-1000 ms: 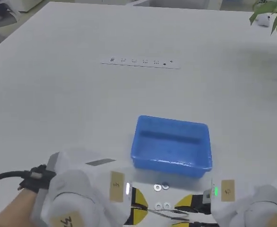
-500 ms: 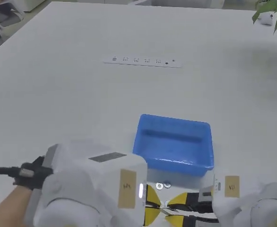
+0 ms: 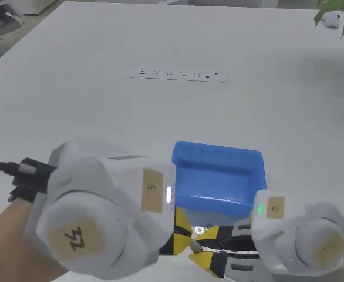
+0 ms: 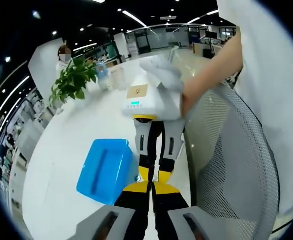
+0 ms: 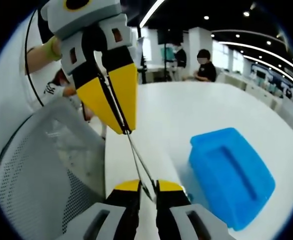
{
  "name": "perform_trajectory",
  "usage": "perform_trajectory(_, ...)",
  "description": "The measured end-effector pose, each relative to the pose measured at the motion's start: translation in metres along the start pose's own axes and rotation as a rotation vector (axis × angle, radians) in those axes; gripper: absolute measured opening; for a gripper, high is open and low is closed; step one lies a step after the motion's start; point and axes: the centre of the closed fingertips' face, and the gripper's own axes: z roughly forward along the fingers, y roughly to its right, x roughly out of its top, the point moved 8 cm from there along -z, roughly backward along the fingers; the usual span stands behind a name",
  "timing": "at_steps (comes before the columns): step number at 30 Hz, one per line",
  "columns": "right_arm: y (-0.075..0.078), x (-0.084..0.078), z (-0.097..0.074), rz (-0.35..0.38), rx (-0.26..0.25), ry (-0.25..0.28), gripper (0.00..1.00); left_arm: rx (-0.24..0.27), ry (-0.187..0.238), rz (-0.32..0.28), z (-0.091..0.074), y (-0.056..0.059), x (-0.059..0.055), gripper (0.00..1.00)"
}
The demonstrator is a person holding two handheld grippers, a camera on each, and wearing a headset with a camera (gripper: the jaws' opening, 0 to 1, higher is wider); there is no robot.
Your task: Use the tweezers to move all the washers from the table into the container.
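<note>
A: Washers: how will they handle?
B: Light, thin, hard and slick, I'd guess. Nip the ring's rim gently with the tweezers [image 5: 136, 157], or it skates away.
A: Where are things?
B: Left claw [image 5: 125, 129] is pressed together on one end of the tweezers. One washer [image 3: 199, 231] lies flat on the surface [image 3: 101, 106], just beyond the claw tips, near the near wall of the blue container [image 3: 219, 173]. Right claw [image 5: 147, 189] pinches the tweezers' other end.

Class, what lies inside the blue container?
The container shows a bare blue floor with nothing lying on it. Its near-left corner is hidden behind the left gripper.
</note>
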Motion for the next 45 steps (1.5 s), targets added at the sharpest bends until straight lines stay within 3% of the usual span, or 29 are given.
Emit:
perform_trajectory(4, 0.0, -0.002, 0.004, 0.022, 0.022, -0.011, 0.07, -0.023, 0.017, -0.04, 0.007, -0.004, 0.0, 0.0)
perform_trajectory(8, 0.0, -0.004, 0.005, 0.007, 0.008, -0.02, 0.07, -0.028, 0.026, -0.059, 0.011, -0.007, 0.0, 0.0)
perform_trajectory(17, 0.001, -0.001, 0.002, 0.003, -0.014, -0.011, 0.07, -0.035, 0.033, -0.041, 0.01, -0.008, 0.004, 0.0)
perform_trajectory(21, 0.003, -0.005, 0.005, 0.018, -0.015, -0.015, 0.07, -0.046, 0.018, -0.033, 0.016, -0.008, 0.001, 0.0)
perform_trajectory(26, 0.002, -0.001, 0.002, 0.019, -0.01, -0.017, 0.11, -0.055, 0.039, -0.077, 0.016, -0.012, 0.002, 0.0)
perform_trajectory(28, 0.001, 0.005, -0.003, 0.023, -0.011, -0.004, 0.16, -0.057, 0.035, -0.081, 0.016, -0.014, 0.002, 0.0)
perform_trajectory(31, -0.001, 0.014, -0.009, 0.029, -0.016, 0.006, 0.15, -0.084, 0.038, -0.12, 0.018, -0.017, 0.002, 0.0)
perform_trajectory(33, 0.0, 0.014, -0.009, 0.036, -0.028, -0.026, 0.11, -0.1, 0.016, -0.142, 0.02, -0.017, -0.001, 0.0)
perform_trajectory(35, 0.001, 0.013, -0.007, -0.003, -0.014, -0.05, 0.05, -0.104, 0.004, -0.137, 0.023, -0.016, -0.002, 0.0)
perform_trajectory(37, 0.0, 0.011, -0.007, 0.012, -0.011, -0.095, 0.04, -0.114, 0.02, -0.161, 0.024, -0.015, -0.001, 0.0)
perform_trajectory(40, 0.002, 0.012, -0.007, 0.024, -0.005, -0.102, 0.03, -0.099, 0.031, -0.19, 0.024, -0.015, -0.002, 0.0)
perform_trajectory(43, 0.002, 0.011, -0.007, 0.025, -0.018, -0.098, 0.03, -0.101, 0.037, -0.241, 0.023, -0.012, -0.005, 0.1)
perform_trajectory(45, 0.003, 0.009, -0.009, 0.034, -0.021, -0.077, 0.03, -0.085, 0.069, -0.259, 0.02, -0.01, -0.006, 0.14)
